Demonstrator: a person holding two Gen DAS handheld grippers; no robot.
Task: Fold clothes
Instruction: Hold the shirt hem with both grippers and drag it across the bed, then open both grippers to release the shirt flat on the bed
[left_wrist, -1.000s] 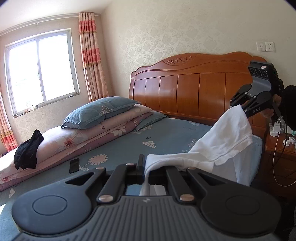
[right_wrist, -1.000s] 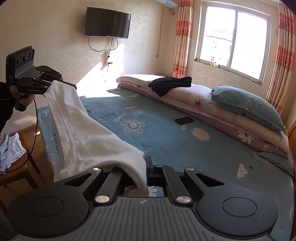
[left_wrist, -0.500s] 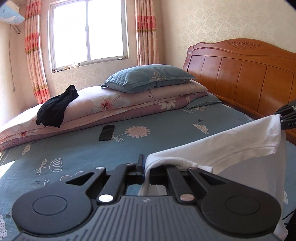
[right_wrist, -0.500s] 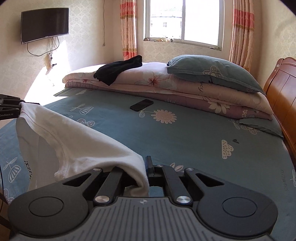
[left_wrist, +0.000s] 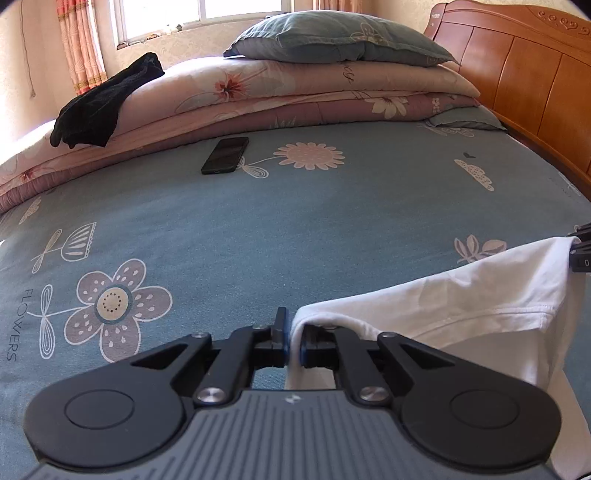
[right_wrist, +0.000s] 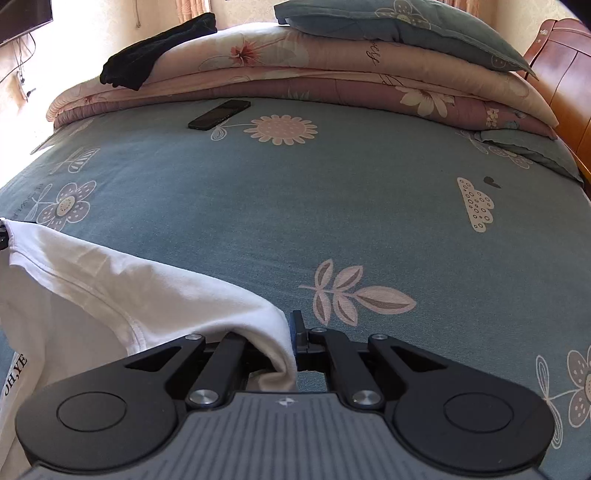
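Observation:
A white T-shirt (left_wrist: 480, 306) hangs stretched between both grippers above the blue flowered bed sheet (left_wrist: 258, 221). My left gripper (left_wrist: 293, 338) is shut on one corner of the shirt, the cloth draping off to the right. My right gripper (right_wrist: 293, 345) is shut on the other corner of the white T-shirt (right_wrist: 129, 291), which trails left and shows black lettering at its lower edge. The right gripper's tip (left_wrist: 581, 251) peeks in at the right edge of the left wrist view. Both grippers point down toward the sheet.
A black phone (left_wrist: 225, 155) lies on the sheet ahead. Behind it, folded pink quilts (left_wrist: 295, 92) carry a blue pillow (left_wrist: 340, 37) and a black garment (left_wrist: 107, 101). The wooden headboard (left_wrist: 535, 74) rises at the right.
Both grippers have swung toward the bed and dropped low over the sheet, carrying the white shirt with them. Walls, window and television have left view; the sheet now fills both views.

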